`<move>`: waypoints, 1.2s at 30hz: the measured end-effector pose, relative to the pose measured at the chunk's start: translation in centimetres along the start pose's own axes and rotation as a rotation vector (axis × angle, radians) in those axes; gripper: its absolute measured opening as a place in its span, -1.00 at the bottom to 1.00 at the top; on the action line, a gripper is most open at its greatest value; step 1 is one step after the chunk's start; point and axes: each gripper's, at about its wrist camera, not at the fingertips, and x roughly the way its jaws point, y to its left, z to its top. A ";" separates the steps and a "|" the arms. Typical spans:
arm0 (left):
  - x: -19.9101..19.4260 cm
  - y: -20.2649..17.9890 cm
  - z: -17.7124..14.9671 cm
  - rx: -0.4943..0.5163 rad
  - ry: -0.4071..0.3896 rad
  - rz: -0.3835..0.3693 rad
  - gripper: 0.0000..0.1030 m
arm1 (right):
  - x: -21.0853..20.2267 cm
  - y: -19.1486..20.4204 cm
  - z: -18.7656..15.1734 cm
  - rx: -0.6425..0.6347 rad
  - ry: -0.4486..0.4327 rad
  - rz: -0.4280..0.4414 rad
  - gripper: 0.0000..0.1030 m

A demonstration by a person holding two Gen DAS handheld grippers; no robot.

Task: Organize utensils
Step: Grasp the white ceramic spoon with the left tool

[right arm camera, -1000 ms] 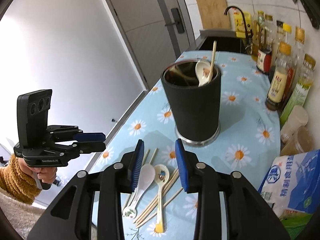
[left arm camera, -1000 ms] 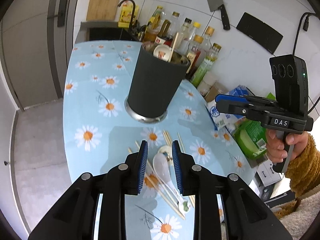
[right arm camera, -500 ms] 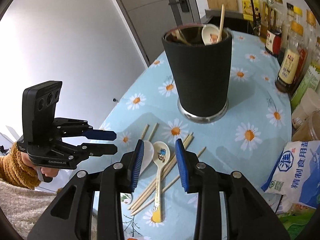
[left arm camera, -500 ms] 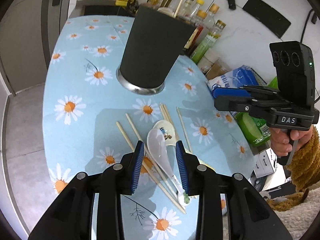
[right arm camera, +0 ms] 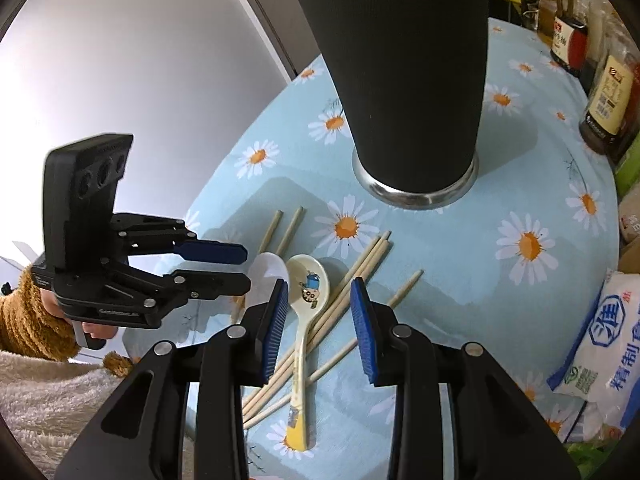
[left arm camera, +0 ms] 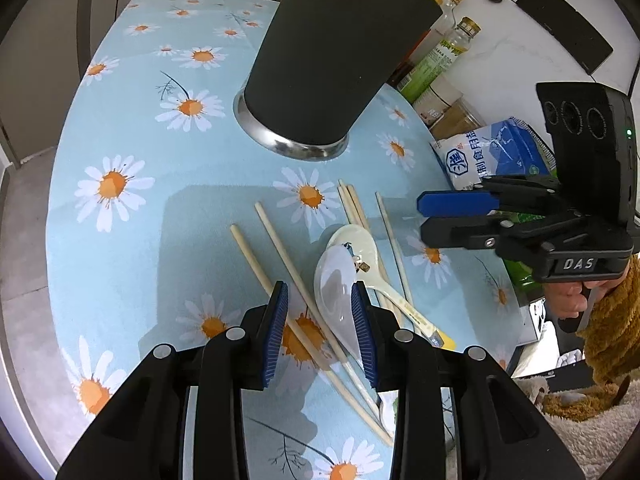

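A black utensil holder [left arm camera: 336, 52] [right arm camera: 404, 80] stands on the daisy tablecloth and holds a spoon and a chopstick. Below it lie several wooden chopsticks [left arm camera: 280, 256] [right arm camera: 352, 276], a plain white spoon [left arm camera: 334, 280] [right arm camera: 266, 270] and a cartoon-printed spoon [left arm camera: 360, 240] [right arm camera: 306, 300]. My left gripper [left arm camera: 320, 324] is open, low over the white spoon's bowl. My right gripper [right arm camera: 320, 320] is open, astride the cartoon spoon's handle. Each gripper shows in the other's view, the right one [left arm camera: 456, 216] and the left one [right arm camera: 224, 268].
Sauce and oil bottles [left arm camera: 440, 56] [right arm camera: 608, 92] line the far edge by the wall. A blue-and-white salt bag [left arm camera: 492, 152] [right arm camera: 600, 344] lies right of the utensils. The table's rounded edge [left arm camera: 60, 200] drops to the floor on the left.
Both grippers have dropped closer to the table and the loose utensils. The left one now straddles the white spoon, the right one the cartoon spoon. Both stay open.
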 end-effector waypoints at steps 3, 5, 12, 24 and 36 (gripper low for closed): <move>0.4 0.1 0.2 0.003 0.007 -0.008 -0.44 | 1.0 -0.3 0.4 -0.004 0.023 0.004 -0.34; 0.5 -0.1 0.3 0.021 0.011 -0.013 -0.43 | 1.3 -0.4 0.5 -0.010 0.034 0.009 -0.34; 1.2 -0.3 0.3 0.039 0.033 -0.022 -0.58 | 2.7 -0.3 0.9 -0.043 0.078 0.023 -0.35; 1.7 -0.4 0.0 0.054 0.045 -0.017 -0.88 | 3.7 -0.3 1.5 -0.070 0.110 0.034 -0.44; 1.0 -1.0 0.1 0.008 0.002 -0.047 -0.93 | 4.3 -0.4 1.5 -0.087 0.142 0.039 -0.44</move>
